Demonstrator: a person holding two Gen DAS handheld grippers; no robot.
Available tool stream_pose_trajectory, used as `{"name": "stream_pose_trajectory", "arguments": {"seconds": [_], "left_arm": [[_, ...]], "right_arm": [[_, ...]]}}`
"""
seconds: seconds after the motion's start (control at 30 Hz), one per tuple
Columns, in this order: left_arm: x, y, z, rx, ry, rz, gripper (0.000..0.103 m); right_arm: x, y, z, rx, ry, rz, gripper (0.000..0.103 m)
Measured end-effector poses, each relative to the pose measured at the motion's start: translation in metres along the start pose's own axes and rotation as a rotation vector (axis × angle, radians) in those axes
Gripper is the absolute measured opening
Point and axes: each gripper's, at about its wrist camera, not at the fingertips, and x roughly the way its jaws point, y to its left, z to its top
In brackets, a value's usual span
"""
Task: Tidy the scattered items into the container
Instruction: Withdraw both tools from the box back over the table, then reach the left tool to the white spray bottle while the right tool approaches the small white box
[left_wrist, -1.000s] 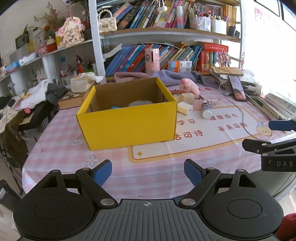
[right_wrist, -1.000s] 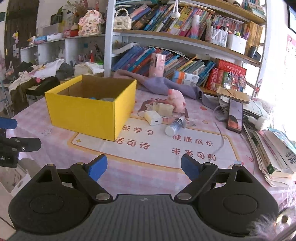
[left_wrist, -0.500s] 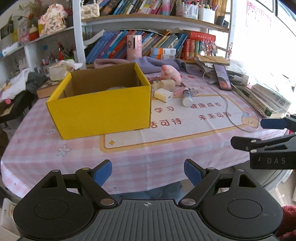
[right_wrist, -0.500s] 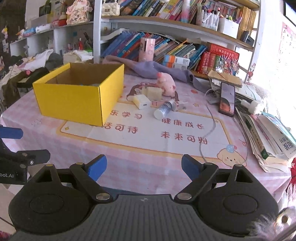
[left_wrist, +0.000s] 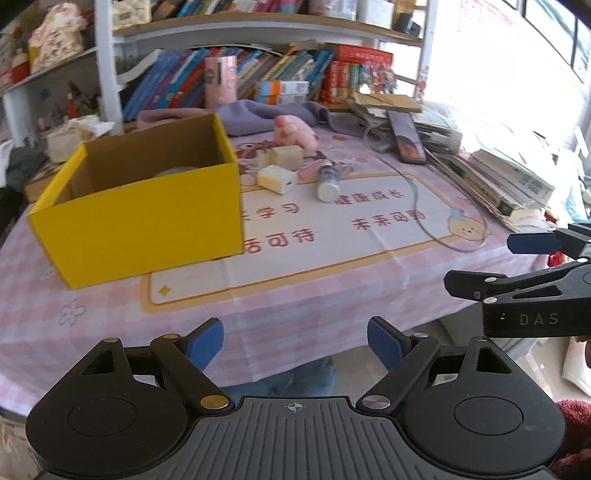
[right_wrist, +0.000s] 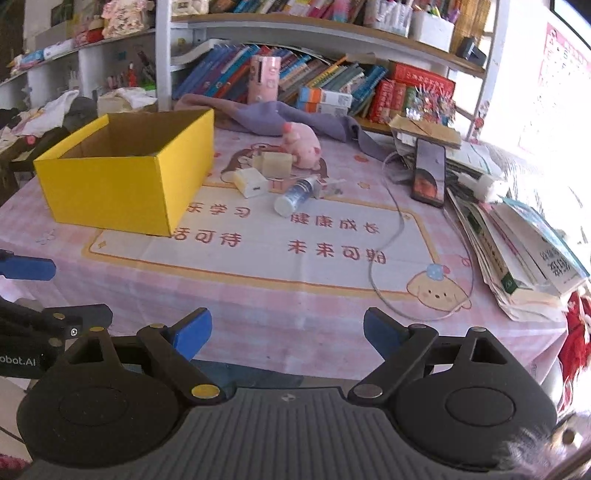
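Both grippers hang at the near edge of the table (right_wrist: 258, 295), well short of anything to pick up. The left gripper (left_wrist: 295, 341) has its jaws spread wide with nothing between them; the right gripper (right_wrist: 287, 332) is empty too, its jaws opening. Just past them lies bare tablecloth, then the yellow box (left_wrist: 147, 221) on the left side, with something pale and round already lying in it. Behind the box's right corner sit the loose things: a white charger (right_wrist: 251, 183), a cream block (right_wrist: 276, 163), a small bottle (right_wrist: 295, 195) lying on its side, and a pink pig toy (right_wrist: 301, 144) farthest back. The likely trouble is crowding: these lie close together, some seemingly touching, so wide jaws coming down on one may well nudge a neighbour. The bottle looks round and could roll away if clipped off-centre. A thin cable (right_wrist: 391, 236) loops across the mat just right of the cluster and might snag a finger reaching in. With both tools side by side, they could also knock each other if they aim for the same spot. A reach from the left may catch the box wall.
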Motion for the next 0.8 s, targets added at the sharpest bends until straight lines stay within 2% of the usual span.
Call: {"name": "stream_pose_trajectory", "arguments": {"seconds": [0.47,0.8], "left_arm": [[0.035,-0.03,0.021,0.111,0.039,-0.106,0.087],[0.054,-0.045,0.044,0.176,-0.006,-0.141,0.087]], "right_arm": [[0.02,-0.031,0.002,0.077,0.062,-0.041,0.089],[0.029,-0.056,0.015,0.119,0.01,-0.076,0.086]]}}
